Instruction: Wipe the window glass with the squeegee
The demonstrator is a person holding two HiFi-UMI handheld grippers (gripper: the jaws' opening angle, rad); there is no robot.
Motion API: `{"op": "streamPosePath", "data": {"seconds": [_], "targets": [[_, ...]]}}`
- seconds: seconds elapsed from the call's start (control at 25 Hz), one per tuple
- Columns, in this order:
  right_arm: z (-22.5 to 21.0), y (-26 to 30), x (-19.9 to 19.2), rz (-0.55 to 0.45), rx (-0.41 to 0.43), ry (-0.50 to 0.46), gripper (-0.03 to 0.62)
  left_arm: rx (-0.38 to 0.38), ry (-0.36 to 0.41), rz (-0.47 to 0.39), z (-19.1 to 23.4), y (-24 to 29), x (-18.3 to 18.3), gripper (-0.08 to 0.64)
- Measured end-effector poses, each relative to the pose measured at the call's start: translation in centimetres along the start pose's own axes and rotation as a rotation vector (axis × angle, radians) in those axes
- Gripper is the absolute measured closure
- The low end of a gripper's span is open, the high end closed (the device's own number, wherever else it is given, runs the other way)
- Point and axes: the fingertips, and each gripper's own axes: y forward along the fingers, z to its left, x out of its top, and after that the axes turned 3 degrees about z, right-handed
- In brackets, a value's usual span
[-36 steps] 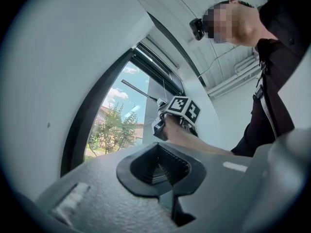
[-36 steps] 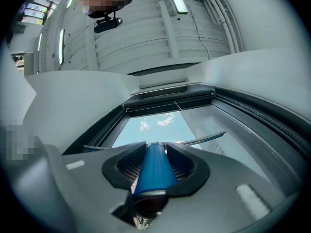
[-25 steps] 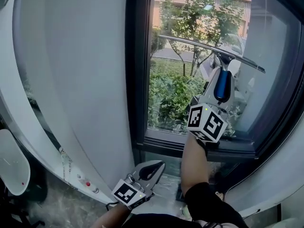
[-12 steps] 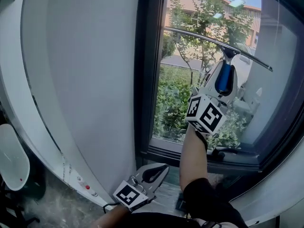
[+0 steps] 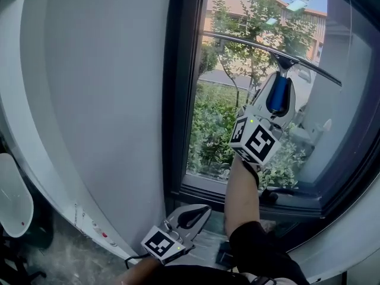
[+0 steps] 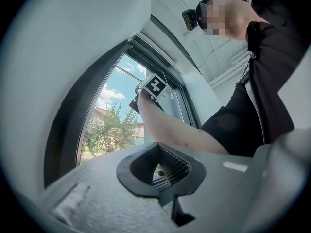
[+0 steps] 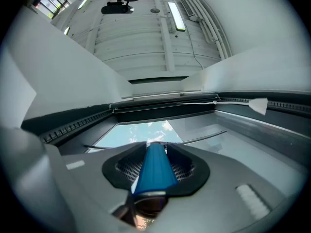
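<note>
Squeegee (image 5: 249, 43): blade lies across the upper window glass (image 5: 217, 123), slanting down to the right. The right gripper (image 5: 279, 88) fingers clamp its blue handle, likely to press the blade flat. The left blade end is near the dark frame (image 5: 178, 100), with open glass below. The left gripper (image 5: 189, 215) is low and near, fingers closed on nothing.

squeegee handle (image 5: 279, 97) blue | window frame (image 5: 178, 100) black | marker cube (image 5: 256, 141) black-white squares | wall (image 5: 101, 100) white
</note>
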Motion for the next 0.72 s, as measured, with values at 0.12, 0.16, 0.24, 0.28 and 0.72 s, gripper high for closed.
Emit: {"op": "streamPosePath", "data": {"seconds": [0.12,0.16,0.24,0.28,0.72], "targets": [[0.0,0.0,0.0,0.001,0.013,-0.007,0.462,0.001,-0.007,0.000,-0.2,0.2,-0.2,0.558],[0.0,0.0,-0.1,0.002,0.018,-0.010,0.462,0.001,-0.010,0.001,-0.2,0.2,-0.3,0.558],[-0.1,-0.1,-0.1,0.005,0.022,-0.012,0.462,0.003,-0.016,0.002,-0.2,0.1,-0.4,0.558],[-0.1,-0.2,-0.1,0.006,0.022,-0.012,0.462,0.003,-0.017,0.002,-0.2,0.1,-0.4,0.558],[-0.1,-1.3,-0.6,0.028,0.029,-0.016,0.462,0.019,-0.029,-0.001,0.5,-0.2,-0.2,0.558]]}}
